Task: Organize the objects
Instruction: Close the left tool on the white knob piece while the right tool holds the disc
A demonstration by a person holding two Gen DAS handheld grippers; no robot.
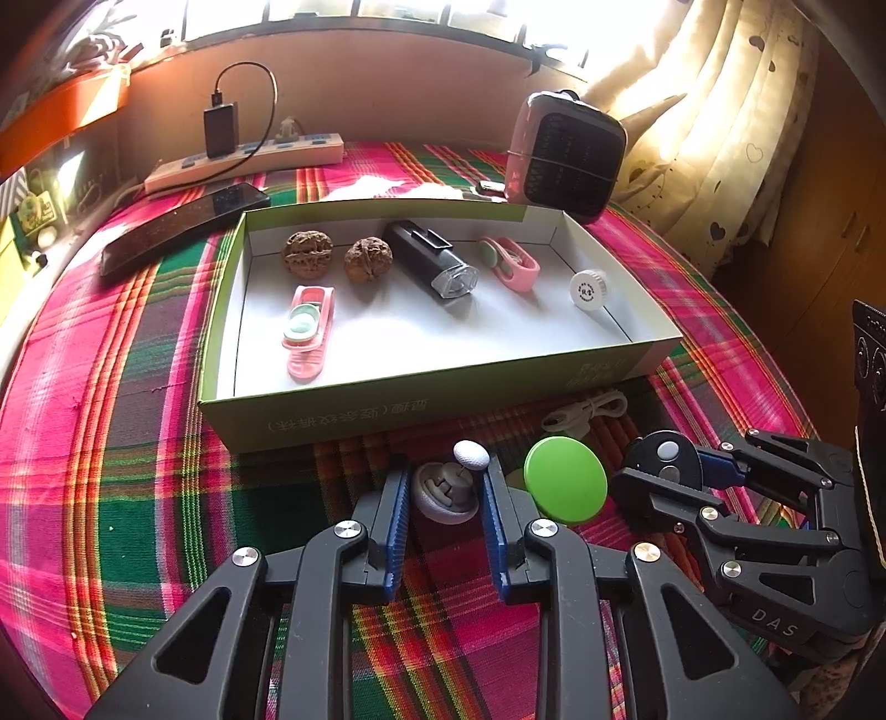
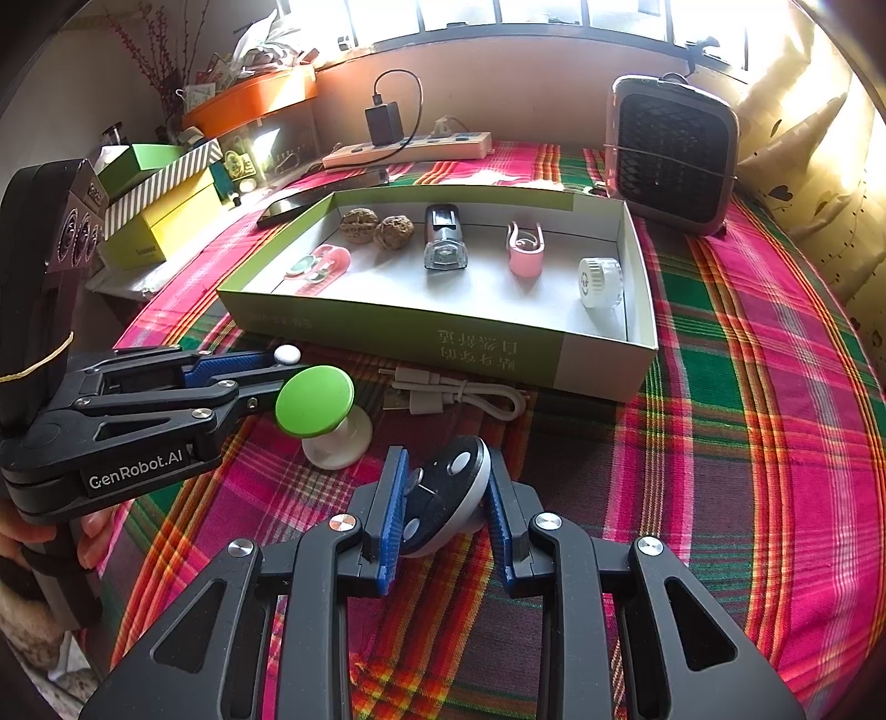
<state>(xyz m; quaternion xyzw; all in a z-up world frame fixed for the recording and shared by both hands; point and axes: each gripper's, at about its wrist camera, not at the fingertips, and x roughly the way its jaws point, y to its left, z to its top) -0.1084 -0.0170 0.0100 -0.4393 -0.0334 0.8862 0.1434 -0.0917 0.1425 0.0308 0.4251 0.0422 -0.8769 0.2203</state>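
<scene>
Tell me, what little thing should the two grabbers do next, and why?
Probably lift. The right gripper is shut on the black round gadget, and the left gripper is shut on the small grey-white gadget. The open box lies just beyond them, with bare floor left inside.

I get harsh, blown-out daylight through the window [image 1: 387, 11]; fisheye bends the edges, corners go dark, centre stays sharp.
</scene>
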